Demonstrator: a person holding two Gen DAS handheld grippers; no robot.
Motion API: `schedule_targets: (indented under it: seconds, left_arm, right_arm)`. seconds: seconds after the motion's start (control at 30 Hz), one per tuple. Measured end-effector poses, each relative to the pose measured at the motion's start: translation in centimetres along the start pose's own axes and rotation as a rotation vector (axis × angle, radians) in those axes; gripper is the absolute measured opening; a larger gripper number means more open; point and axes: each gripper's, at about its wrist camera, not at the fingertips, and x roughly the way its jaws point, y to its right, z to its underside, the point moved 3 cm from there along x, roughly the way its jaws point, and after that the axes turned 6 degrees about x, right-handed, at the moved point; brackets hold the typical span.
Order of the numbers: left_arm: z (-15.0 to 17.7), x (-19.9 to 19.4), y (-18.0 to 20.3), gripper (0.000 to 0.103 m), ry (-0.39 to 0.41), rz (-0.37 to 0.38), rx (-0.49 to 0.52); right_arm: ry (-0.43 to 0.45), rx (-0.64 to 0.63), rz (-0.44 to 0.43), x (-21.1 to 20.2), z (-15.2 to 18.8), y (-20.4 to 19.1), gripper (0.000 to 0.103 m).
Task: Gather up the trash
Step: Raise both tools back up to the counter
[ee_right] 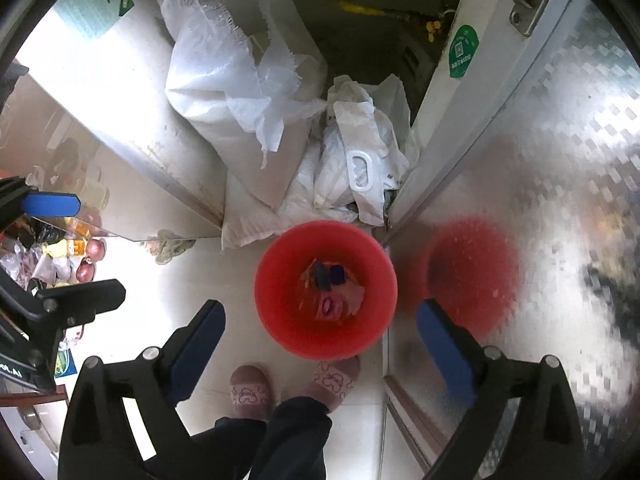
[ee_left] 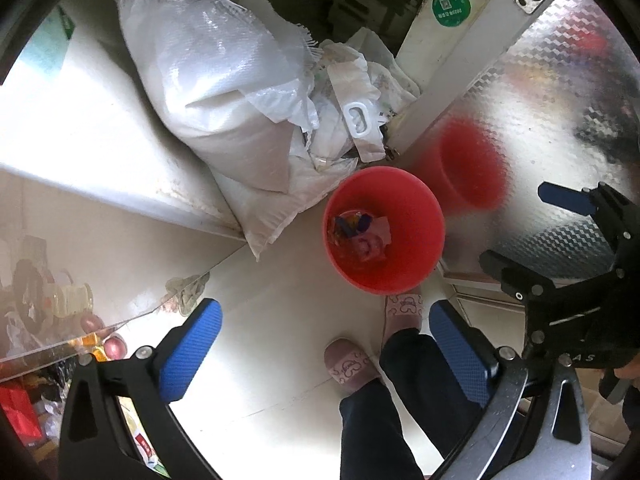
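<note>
A red bin (ee_left: 384,232) (ee_right: 326,290) stands on the pale tiled floor, seen from straight above. Crumpled wrappers (ee_left: 360,236) (ee_right: 332,288) in orange, blue and pink lie at its bottom. My left gripper (ee_left: 324,340) hangs open high over the floor, just short of the bin, with nothing between its blue pads. My right gripper (ee_right: 320,320) is open above the bin's near rim, also holding nothing. Each gripper shows at the edge of the other's view.
White woven sacks (ee_left: 224,92) (ee_right: 240,92) and crumpled plastic bags (ee_left: 352,100) (ee_right: 360,152) are piled behind the bin. A shiny metal cabinet door (ee_left: 560,100) (ee_right: 540,160) stands to the right. A person's slippered feet (ee_left: 348,364) (ee_right: 250,390) stand in front. Cluttered groceries (ee_right: 72,256) lie at left.
</note>
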Motion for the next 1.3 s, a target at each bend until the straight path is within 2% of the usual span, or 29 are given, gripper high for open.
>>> schedule_targets:
  seconds: [0.17, 0.27, 0.53, 0.7, 0.9, 1.0, 1.3]
  left_arm:
    - [1.3, -3.6, 0.3, 0.103, 0.024, -0.008, -0.014]
    - [2.2, -7.1, 0.6, 0.103, 0.044, 0.002, -0.027]
    - [3.5, -18.7, 1.7, 0.103, 0.118, -0.031, -0.023]
    - [3.6, -25.0, 2.0, 0.103, 0.166, -0.038, -0.036]
    - [2.5, -31.2, 3.3, 0.103, 0.247, -0.011, -0.005]
    - [1.7, -33.7, 4.6, 0.103, 0.288, -0.029, 0.056]
    - [-3.0, -38.5, 8.4, 0.103, 0.379, -0.016, 0.201]
  right_arm:
    - [-0.002, 0.017, -0.008, -2.5, 0.6, -0.4, 0.098]
    - [-0.010, 0.037, -0.010, -5.2, 0.7, -0.8, 0.099]
    - [0.037, 0.125, -0.078, -16.4, -0.1, -2.3, 0.102]
    - [0.104, 0.105, -0.073, -23.1, -0.8, -3.9, 0.102]
    - [0.202, 0.111, -0.058, -29.5, -1.6, -3.8, 0.102]
    - [0.252, 0.142, -0.065, -32.1, -1.9, -2.9, 0.102]
    - [0.360, 0.204, 0.011, -38.1, -2.5, 0.3, 0.102]
